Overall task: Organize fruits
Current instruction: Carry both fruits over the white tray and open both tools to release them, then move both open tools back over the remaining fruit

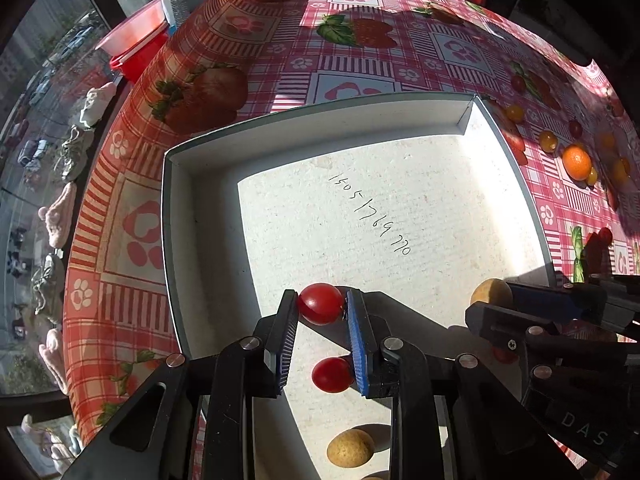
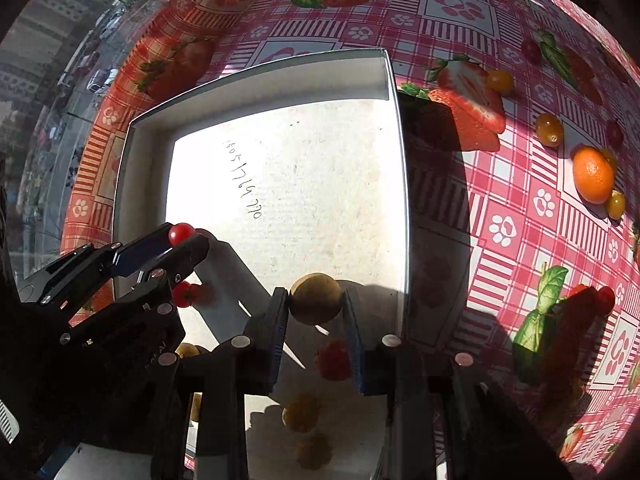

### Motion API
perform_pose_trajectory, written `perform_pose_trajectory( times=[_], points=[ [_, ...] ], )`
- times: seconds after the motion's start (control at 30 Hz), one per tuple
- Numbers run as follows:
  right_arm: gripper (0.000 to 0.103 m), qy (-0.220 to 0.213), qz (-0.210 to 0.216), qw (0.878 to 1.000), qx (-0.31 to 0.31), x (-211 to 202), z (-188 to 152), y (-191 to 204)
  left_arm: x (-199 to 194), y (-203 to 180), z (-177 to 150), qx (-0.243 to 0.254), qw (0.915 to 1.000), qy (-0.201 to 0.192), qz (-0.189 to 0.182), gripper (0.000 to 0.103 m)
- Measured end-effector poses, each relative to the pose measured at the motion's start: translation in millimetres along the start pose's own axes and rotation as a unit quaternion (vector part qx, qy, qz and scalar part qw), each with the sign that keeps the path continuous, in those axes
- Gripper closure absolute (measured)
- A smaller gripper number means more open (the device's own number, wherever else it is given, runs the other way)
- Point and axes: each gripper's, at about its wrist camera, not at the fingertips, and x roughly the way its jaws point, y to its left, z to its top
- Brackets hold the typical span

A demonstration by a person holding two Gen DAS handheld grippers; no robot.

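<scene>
A: Holding check first. State what each gripper carries.

B: Left gripper (image 1: 322, 306) pinches a red tomato (image 1: 321, 304) between its pads, over the near part of the box (image 1: 320, 118). Right gripper (image 2: 316, 302) pinches a tan fruit (image 2: 316, 299) the same way, also over the box, near its right wall. Both point steeply down.

A: Contents of the box?

B: White floor, low walls. In the left wrist view, a second tomato (image 1: 332, 375) lies below the held one, just beside the blue pad (image 1: 356, 336). A tan round fruit (image 1: 351, 449) lies nearer the lower edge. In the right wrist view, more fruit lies in shadow under the right gripper: one reddish (image 2: 334, 360), two yellowish; these are blurred.

A: Readable writing?

B: Handwritten digits (image 1: 370, 216) on the box floor read roughly "14051764770"; the first characters are uncertain. Letters "DAS" (image 1: 584, 428) show on the right gripper's body in the left wrist view. A partial mark on the left gripper's body in the right wrist view cannot be read.

A: Fruit outside the box?

B: On the tablecloth (image 1: 280, 52), right of the box: an orange (image 2: 593, 175), touching a small yellow tomato (image 2: 616, 204); another yellow tomato (image 2: 549, 130) near it; several small red and yellow ones well apart. A red bowl (image 1: 136, 44) stands beyond the table's far left edge.
</scene>
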Motion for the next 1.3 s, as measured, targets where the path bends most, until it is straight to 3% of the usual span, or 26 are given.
perform_pose_trajectory(
  times=[0.1,0.17,0.23,0.53,0.6,0.97,1.3],
  points=[
    [0.072,0.003,-0.004,1.000,-0.005,4,-1,3,1,0,-2,0.002,1.0000,0.001,0.001,0.075],
    [0.072,0.002,-0.006,1.000,-0.007,5,0,5,1,1,-1,-0.001,0.9999,0.001,0.013,0.046],
    [0.071,0.000,-0.004,1.000,-0.001,6,2,4,-1,8,-3,-0.009,0.9997,-0.007,0.023,0.034],
    [0.038,-0.016,0.040,0.999,0.013,-9,-2,3,-7,18,-4,-0.023,0.9995,-0.001,0.023,0.034],
    [0.019,-0.024,0.041,0.999,0.016,-16,-4,1,-9,19,-5,-0.025,0.9993,0.001,0.026,0.034],
    [0.019,-0.054,0.050,0.996,0.048,-57,-26,-25,-30,-21,-16,0.013,0.9998,-0.001,0.016,0.034],
    [0.019,-0.064,-0.008,0.991,0.120,-85,-94,-103,-58,-96,-33,0.098,0.9949,-0.019,-0.010,0.034]
  ],
)
